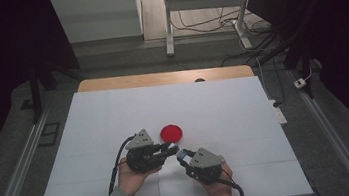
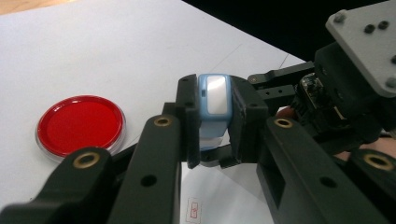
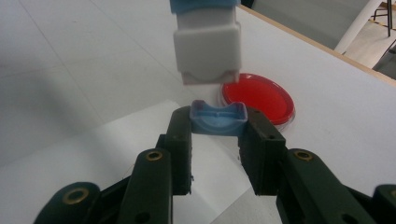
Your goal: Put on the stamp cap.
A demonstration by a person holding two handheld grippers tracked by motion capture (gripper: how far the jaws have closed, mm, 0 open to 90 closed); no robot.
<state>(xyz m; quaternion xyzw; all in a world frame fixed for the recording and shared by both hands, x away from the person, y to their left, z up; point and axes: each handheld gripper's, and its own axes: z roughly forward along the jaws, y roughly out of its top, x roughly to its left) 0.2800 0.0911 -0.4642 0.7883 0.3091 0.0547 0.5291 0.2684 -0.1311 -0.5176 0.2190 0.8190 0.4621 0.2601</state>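
Work in hand: a small blue-and-white container is being pulled apart, or fitted together, between the two tools, just above the tabletop (image 1: 114, 115) near the lower middle of the high view.
Left tool (image 2: 212, 123): clenched on the container body (image 2: 213, 100), which stands upright between its jaws at the centre of the left gripper view; the white end shows at the top of the right gripper view (image 3: 207, 51).
Right tool (image 3: 218, 135): clenched on the blue cap (image 3: 218, 119), held between its jaw tips with its hollow side facing the body.
Gap: in the right gripper view, cap and body are apart, near each other and roughly in line.
Red dish (image 1: 172, 133): a round dish flat on the white sheet, just beyond the tools in the high view, untouched.
Risk, alignment: if either hand tilts, the cap may meet the body off-square and jam or skid past.
Risk, grip: the cap is held only by the jaw tips, so a push could pop it out and send it rolling.
Risk, dish: a dropped part could land on the dish.
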